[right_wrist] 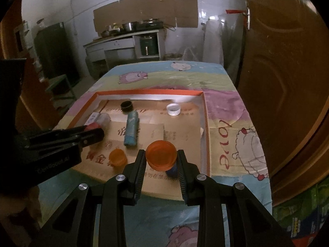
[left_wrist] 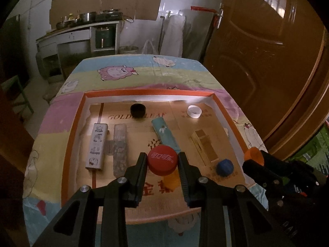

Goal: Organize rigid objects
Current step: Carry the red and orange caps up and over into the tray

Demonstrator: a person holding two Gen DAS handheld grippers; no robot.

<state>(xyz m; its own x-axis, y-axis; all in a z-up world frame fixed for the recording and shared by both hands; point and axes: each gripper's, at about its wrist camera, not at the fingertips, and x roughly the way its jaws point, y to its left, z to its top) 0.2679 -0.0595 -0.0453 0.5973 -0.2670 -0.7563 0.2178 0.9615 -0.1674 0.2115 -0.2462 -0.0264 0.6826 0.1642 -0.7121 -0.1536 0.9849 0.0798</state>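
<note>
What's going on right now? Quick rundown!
Left gripper shut on red cap. Right gripper shut on orange cap. Both over orange tray. Nothing blocking.

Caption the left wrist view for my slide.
Left gripper clamps a red bottle cap above the orange-rimmed tray of caps and boxes.

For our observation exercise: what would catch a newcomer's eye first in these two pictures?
First, the red Coca-Cola bottle cap clamped in the left gripper, held above the orange-rimmed tray. Next, the orange cap pinched open side up in the right gripper, over the tray's near right corner. Behind them, a black cap and a white cap sit along the tray's far edge.
</note>
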